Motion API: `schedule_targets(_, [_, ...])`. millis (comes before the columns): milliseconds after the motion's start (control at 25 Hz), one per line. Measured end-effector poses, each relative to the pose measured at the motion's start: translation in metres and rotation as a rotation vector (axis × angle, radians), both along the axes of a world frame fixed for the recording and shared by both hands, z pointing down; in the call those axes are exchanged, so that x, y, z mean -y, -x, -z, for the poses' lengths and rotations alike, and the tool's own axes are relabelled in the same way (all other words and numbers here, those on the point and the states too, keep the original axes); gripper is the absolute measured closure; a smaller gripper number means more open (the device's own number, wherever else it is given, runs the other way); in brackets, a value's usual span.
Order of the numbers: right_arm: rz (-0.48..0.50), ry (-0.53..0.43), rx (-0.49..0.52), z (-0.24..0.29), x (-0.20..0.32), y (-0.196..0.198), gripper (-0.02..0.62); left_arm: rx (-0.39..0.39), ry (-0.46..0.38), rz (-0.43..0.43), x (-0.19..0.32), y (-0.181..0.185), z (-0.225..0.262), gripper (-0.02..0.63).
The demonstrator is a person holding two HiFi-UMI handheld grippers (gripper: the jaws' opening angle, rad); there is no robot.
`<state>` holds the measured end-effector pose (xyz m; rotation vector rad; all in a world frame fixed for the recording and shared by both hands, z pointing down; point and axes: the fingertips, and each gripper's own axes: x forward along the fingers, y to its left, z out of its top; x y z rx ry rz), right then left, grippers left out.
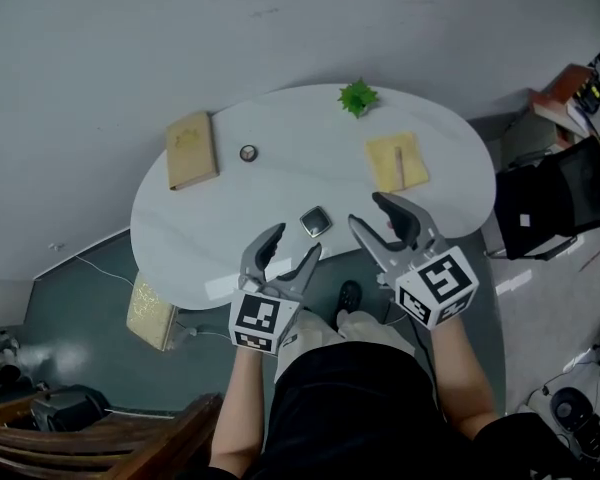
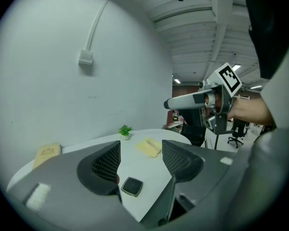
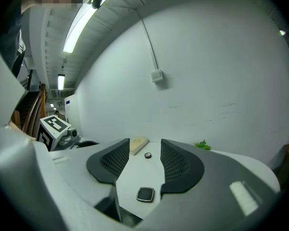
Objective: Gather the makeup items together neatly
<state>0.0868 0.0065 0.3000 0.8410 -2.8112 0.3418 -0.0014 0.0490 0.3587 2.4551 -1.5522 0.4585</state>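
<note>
A square black compact [image 1: 316,221] lies near the front edge of the white oval table [image 1: 280,183]. A small round dark pot [image 1: 248,153] sits further back to the left. My left gripper [image 1: 293,243] hovers open just left of and in front of the compact. My right gripper [image 1: 368,210] is open just right of it. In the left gripper view the compact [image 2: 132,186] lies low between the open jaws of the left gripper [image 2: 142,160], untouched. The right gripper view shows the compact [image 3: 145,194] and the pot [image 3: 148,155] ahead of the empty right gripper [image 3: 144,160].
A tan book [image 1: 191,149] lies at the table's left and a yellow pad with a pen [image 1: 397,161] at its right. A small green plant [image 1: 358,97] stands at the far edge. A black chair [image 1: 555,203] is to the right, wooden furniture [image 1: 130,438] at lower left.
</note>
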Motion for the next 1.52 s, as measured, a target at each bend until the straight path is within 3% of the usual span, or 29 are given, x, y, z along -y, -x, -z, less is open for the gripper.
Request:
schedule_targets(720, [0.019, 0.038, -0.048, -0.022, 0.007, 0.011, 0.411, 0.109, 0.142, -0.136, 0.021, -0.01, -0.091, 0.295])
schedule_targets(1520, [-0.055, 0.151, -0.123, -0.065, 0.042, 0.019, 0.411, 0.262, 0.323, -0.309, 0.052, -0.012, -0.226, 0.267])
